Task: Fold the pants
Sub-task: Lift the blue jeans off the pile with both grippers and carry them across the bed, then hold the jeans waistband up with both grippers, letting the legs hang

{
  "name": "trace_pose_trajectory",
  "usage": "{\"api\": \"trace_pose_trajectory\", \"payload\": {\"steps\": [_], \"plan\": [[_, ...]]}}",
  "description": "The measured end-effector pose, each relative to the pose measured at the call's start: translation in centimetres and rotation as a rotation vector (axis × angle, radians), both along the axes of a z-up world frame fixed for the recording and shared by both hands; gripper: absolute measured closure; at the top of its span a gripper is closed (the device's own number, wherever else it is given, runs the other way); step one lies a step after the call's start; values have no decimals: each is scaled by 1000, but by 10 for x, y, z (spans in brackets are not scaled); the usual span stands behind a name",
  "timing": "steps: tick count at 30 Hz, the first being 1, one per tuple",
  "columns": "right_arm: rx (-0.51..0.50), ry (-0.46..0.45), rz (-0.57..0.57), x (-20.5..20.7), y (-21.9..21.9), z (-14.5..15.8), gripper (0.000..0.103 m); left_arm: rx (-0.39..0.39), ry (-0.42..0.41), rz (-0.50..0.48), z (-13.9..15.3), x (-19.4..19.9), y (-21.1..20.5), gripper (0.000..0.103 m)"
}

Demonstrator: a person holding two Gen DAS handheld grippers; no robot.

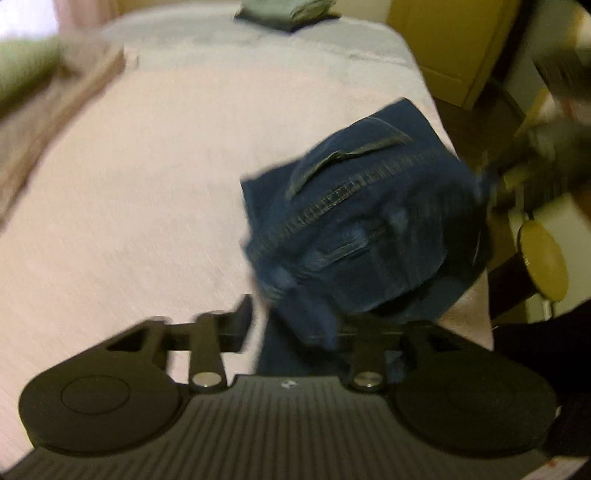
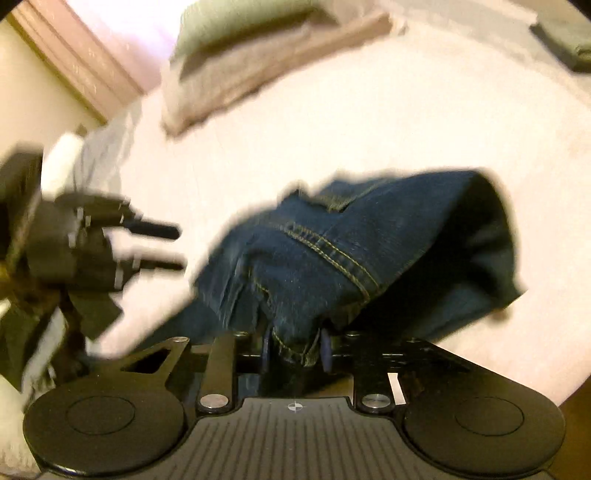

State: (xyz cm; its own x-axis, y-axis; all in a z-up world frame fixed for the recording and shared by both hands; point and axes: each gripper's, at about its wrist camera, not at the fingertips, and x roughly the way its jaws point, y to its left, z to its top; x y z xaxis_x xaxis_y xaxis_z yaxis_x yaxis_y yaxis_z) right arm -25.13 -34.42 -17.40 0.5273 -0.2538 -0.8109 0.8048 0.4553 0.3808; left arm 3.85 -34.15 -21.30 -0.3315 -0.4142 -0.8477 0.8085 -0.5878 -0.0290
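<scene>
Here, right gripper pinches the jeans; left gripper gapes.

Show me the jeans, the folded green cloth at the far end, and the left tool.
jeans (image 2: 325,258), right wrist view, stitched seam area.
folded green cloth (image 1: 284,11), left wrist view, its top.
left tool (image 2: 162,247), right wrist view, between its fingertips.
</scene>
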Motion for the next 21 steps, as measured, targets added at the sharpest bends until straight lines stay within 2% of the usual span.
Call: {"api": "trace_pose_trajectory", "payload": {"steps": [1,4,7,11,15,17,19,21], "plan": [[-11,-11,-20,-9,-9,14,82,-35,-15,-20,6,0,3,43],[-18,-42,-93,-39,-38,48,83,-160,-67,-116,19,-6,15,38],[-19,-48,-116,-58,-62,73,83,-262,-122,-218,21,-25,21,33],[-7,-38,-96,-67,-79,85,83,-387,-142,-317,23,-61,10,32],[4,-7,-53,-74,-90,88,83,-458,-128,-455,24,-95,-8,32],[1,4,-58,-82,-99,89,83,-447,-124,-547,25,-112,-16,39],[-2,22,-68,-94,-109,87,83,-424,-105,-580,28,-123,-24,81],[-4,32,-86,-106,-119,84,82,-410,-86,-557,39,-132,-34,85]]}}
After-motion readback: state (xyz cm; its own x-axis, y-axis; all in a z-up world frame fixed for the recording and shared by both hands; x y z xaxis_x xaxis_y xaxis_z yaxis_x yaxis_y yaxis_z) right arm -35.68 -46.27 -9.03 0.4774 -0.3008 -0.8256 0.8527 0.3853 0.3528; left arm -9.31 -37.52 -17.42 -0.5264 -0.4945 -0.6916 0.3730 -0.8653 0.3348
